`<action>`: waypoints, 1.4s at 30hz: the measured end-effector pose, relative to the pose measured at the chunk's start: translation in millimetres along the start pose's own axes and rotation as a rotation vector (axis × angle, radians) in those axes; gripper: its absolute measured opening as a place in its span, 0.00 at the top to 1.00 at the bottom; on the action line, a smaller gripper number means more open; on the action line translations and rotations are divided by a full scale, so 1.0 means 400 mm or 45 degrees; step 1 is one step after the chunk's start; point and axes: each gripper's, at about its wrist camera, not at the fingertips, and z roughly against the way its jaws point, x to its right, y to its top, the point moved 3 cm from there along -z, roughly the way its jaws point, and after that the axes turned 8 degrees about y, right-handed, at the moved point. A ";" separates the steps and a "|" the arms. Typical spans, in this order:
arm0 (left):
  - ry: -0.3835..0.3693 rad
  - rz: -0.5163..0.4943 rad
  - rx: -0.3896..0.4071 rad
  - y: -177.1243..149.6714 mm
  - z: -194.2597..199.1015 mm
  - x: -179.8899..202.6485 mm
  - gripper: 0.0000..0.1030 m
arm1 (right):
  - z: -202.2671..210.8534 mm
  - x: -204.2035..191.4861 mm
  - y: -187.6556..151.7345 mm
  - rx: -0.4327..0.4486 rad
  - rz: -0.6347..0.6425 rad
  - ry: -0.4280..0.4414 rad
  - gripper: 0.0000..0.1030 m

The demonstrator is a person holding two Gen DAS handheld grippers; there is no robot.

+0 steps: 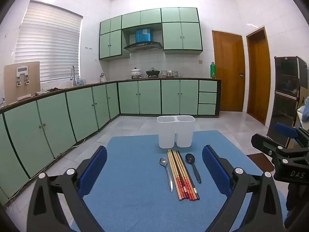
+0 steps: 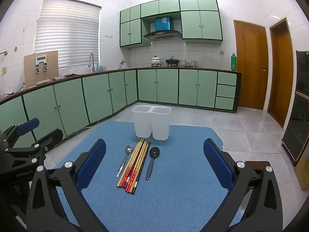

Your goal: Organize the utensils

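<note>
A white two-compartment holder (image 1: 175, 131) (image 2: 151, 122) stands upright at the far side of a blue mat (image 1: 135, 183) (image 2: 173, 193). In front of it lie a metal spoon (image 1: 166, 171) (image 2: 124, 159), a bundle of several chopsticks (image 1: 181, 174) (image 2: 135, 164) and a black spoon (image 1: 193, 167) (image 2: 152, 161), side by side. My left gripper (image 1: 154, 170) is open and empty above the mat's near side. My right gripper (image 2: 154, 162) is open and empty, likewise short of the utensils. Each gripper shows at the edge of the other's view.
Green kitchen cabinets (image 1: 77, 112) run along the left and back walls. Two wooden doors (image 1: 228, 71) and a dark cabinet (image 1: 287, 89) stand at the right. Tiled floor (image 2: 241, 127) surrounds the mat.
</note>
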 end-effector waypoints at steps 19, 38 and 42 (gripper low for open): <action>0.012 0.000 0.002 -0.002 0.003 0.003 0.06 | -0.016 0.029 -0.011 -0.001 -0.017 0.003 0.05; 0.016 0.001 -0.003 0.000 0.005 0.009 0.06 | -0.026 0.010 -0.013 -0.018 -0.020 -0.004 0.05; 0.016 0.000 -0.004 0.001 0.006 0.009 0.06 | -0.026 0.010 -0.012 -0.017 -0.020 -0.002 0.05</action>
